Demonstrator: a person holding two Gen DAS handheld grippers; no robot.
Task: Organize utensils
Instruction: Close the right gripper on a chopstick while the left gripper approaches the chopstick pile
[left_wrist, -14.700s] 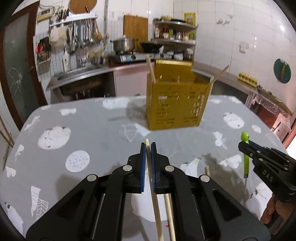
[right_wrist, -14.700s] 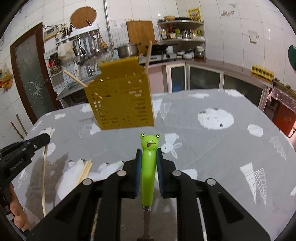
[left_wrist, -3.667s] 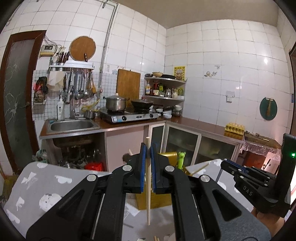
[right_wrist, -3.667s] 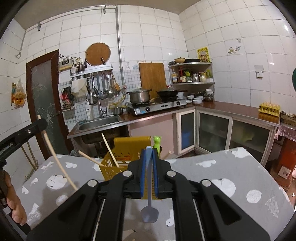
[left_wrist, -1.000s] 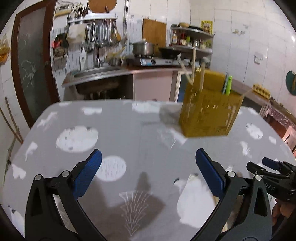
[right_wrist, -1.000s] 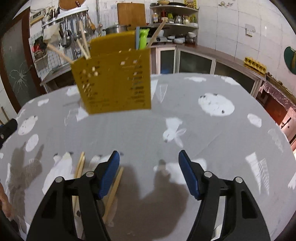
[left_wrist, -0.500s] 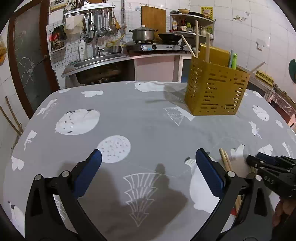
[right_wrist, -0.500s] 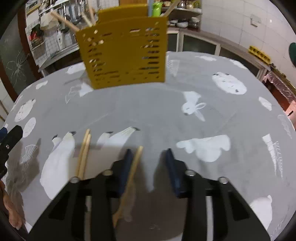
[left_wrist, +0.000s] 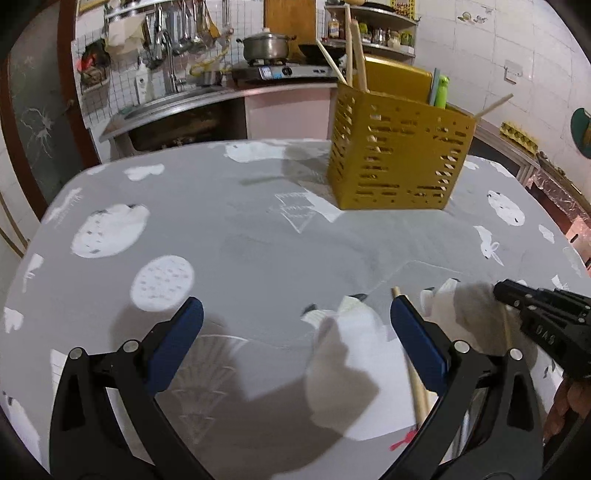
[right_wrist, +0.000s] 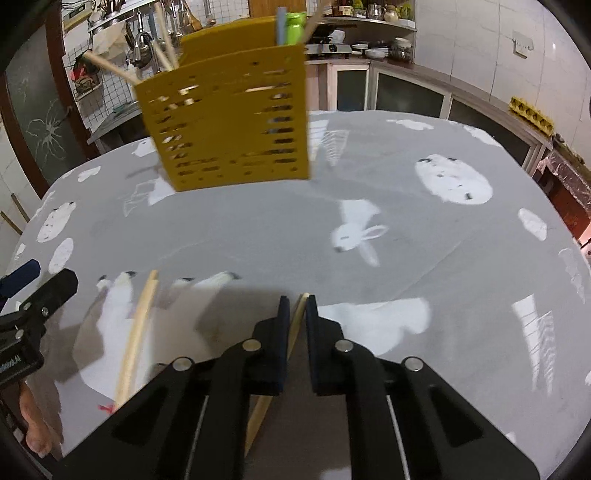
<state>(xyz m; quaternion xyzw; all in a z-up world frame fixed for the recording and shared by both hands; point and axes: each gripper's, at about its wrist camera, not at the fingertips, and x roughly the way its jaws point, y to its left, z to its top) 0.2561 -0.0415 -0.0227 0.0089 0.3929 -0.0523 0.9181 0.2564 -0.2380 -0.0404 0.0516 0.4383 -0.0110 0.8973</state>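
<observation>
**Yellow caddy part-filled, chopsticks on the cloth**

Grey patterned tablecloth (left_wrist: 258, 229) fills the left wrist view; the yellow caddy (left_wrist: 399, 162) holds upright chopsticks and a green-handled utensil (left_wrist: 440, 92). The left gripper (left_wrist: 295, 325) gapes wide, empty.

Right wrist view: the right gripper (right_wrist: 295, 314) is clenched on a chopstick (right_wrist: 300, 306); a chopstick pair (right_wrist: 138, 325) lies left.

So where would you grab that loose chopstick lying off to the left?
Probably mid-shaft, from straight above, with the open left claw straddling it crosswise. The chopstick lies flat on the tablecloth, thin and round, so the fingers must close across its width.
</observation>
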